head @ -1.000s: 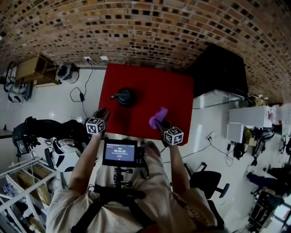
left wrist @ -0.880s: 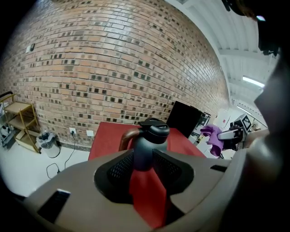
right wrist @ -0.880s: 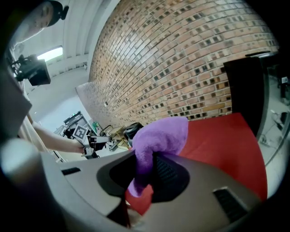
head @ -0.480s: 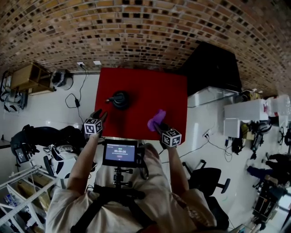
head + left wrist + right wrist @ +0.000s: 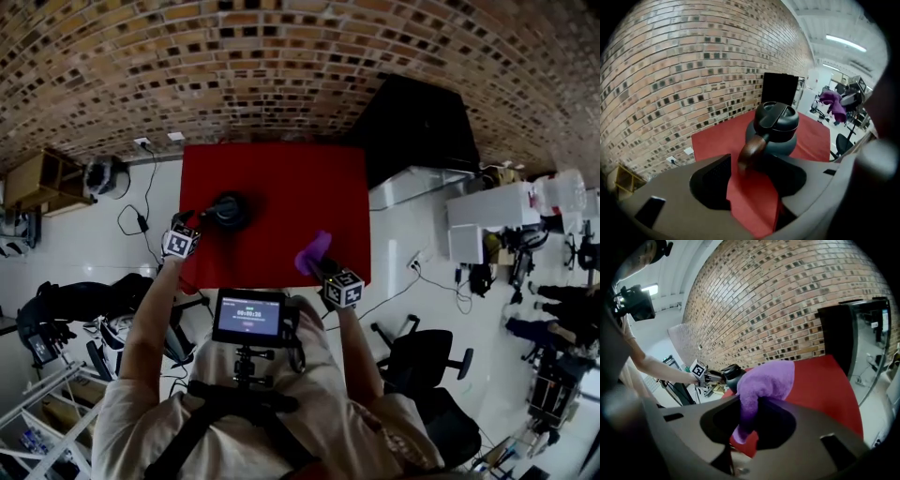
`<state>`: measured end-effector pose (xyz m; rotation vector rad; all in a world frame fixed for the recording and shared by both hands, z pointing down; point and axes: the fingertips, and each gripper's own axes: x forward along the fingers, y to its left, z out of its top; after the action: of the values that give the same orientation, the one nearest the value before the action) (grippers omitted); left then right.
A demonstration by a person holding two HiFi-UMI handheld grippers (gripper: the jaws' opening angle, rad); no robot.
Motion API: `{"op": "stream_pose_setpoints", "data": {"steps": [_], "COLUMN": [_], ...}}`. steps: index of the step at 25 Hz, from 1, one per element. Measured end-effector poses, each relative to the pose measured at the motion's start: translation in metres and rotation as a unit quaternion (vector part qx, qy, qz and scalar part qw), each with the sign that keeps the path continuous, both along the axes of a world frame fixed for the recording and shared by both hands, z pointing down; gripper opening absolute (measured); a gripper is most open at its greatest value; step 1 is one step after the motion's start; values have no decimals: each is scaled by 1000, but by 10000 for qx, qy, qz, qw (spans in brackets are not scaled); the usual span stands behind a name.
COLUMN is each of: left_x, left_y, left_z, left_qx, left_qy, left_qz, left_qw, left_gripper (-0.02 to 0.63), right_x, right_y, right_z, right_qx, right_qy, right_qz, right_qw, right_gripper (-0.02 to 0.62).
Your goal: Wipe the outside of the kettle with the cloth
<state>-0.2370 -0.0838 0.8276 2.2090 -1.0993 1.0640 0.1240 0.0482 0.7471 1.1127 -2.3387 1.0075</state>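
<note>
A dark kettle (image 5: 228, 208) with a brown handle (image 5: 751, 151) stands at the left side of the red table (image 5: 291, 197). My left gripper (image 5: 192, 220) is just left of it, jaws opening. In the left gripper view the handle's end reaches toward the gap between the jaws (image 5: 752, 187), and the pads do not press on it. My right gripper (image 5: 323, 267) hovers over the table's front right edge, shut on a purple cloth (image 5: 764, 380) that bulges out above its jaws. The right gripper view also shows the kettle (image 5: 732, 375) and the left gripper (image 5: 707, 375) beyond the cloth.
A brick wall runs behind the table. A black cabinet (image 5: 417, 122) stands at the table's right rear, with white boxes (image 5: 487, 206) further right. An office chair (image 5: 422, 361) is at the right, a wooden shelf (image 5: 33, 178) at the left, cables (image 5: 136, 211) on the floor.
My left gripper has moved forward from the table's front left edge up to the kettle's handle. The right gripper with the cloth has shifted only slightly.
</note>
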Motion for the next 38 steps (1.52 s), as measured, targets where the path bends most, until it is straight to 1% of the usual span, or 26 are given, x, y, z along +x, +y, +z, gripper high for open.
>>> {"op": "stream_pose_setpoints", "data": {"steps": [2,3,6,7,8,10,12,13,14,16,17,18,19,21,22,23,26,27,28,29,30,32,34,35,36,38], "left_x": [3,5,11,9,7,10,17,22,29,45,52,57,61,68,72,77,88,90,90,89,87,86,88,88,88,83], "left_y": [-4,-5,-8,-9,-9,-3,4,6,6,0,-4,-9,-14,-23,-24,-24,-18,-15,-13,-11,-9,-6,-1,0,1,1], "left_z": [8,14,19,19,20,20,18,16,11,-8,-16,-22,-27,-34,-36,-37,-38,-37,-36,-35,-33,-31,-24,-22,-22,-25], "left_qx": [-108,-175,-241,-239,-269,-390,-533,-606,-657,-695,-714,-734,-759,-839,-887,-924,-996,-1051,-1127,-1219,-1316,-1488,-1610,-1638,-1637,-1559], "left_qy": [-305,-396,-518,-575,-633,-705,-661,-541,-337,275,636,1017,1401,2040,2235,2341,2432,2497,2608,2764,2955,3391,3876,4081,4243,4468], "left_qz": [353,511,818,846,878,1024,1113,1061,941,563,320,50,-234,-729,-872,-921,-835,-881,-999,-1178,-1395,-1826,-2174,-2297,-2397,-2601], "left_qw": [9989,9978,9950,9945,9938,9915,9902,9910,9928,9956,9949,9921,9869,9726,9667,9634,9612,9586,9536,9460,9359,9108,8812,8683,8577,8417], "left_gripper": [233,233,230,214,144,140,134,132,132,129,126,126,124,123,123,124,124,124,125,126,124,124,125,126,126,126], "right_x": [2,2,3,4,5,6,8,8,8,8,9,11,13,18,21,23,28,30,32,34,35,38,39,39,37,33], "right_y": [1,1,3,3,3,4,4,4,4,5,5,4,4,4,4,5,8,9,11,12,13,15,17,16,16,15], "right_z": [1,0,0,-1,-1,-3,-5,-7,-7,-6,-7,-7,-8,-7,-6,-6,-2,0,1,1,1,4,8,9,10,10], "right_qx": [-1,13,4,4,10,12,31,49,48,34,56,93,127,156,150,134,54,1,-61,-106,-127,-161,-216,-232,-242,-259], "right_qy": [-4,-7,16,17,2,-37,-78,-94,-104,-115,-120,-127,-132,-127,-127,-141,-217,-226,-227,-227,-230,-237,-271,-290,-316,-336], "right_qz": [113,164,281,315,353,429,485,498,507,528,540,554,569,604,631,662,745,766,786,804,820,849,868,870,864,834], "right_qw": [9999,9999,9996,9995,9994,9991,9988,9987,9986,9985,9985,9983,9982,9980,9978,9976,9970,9968,9966,9964,9963,9960,9956,9955,9955,9956], "right_gripper": [95,95,95,95,95,95,95,95,95,95,95,95,95,95,95,97,95,95,95,95,95,95,95,95,97,95]}}
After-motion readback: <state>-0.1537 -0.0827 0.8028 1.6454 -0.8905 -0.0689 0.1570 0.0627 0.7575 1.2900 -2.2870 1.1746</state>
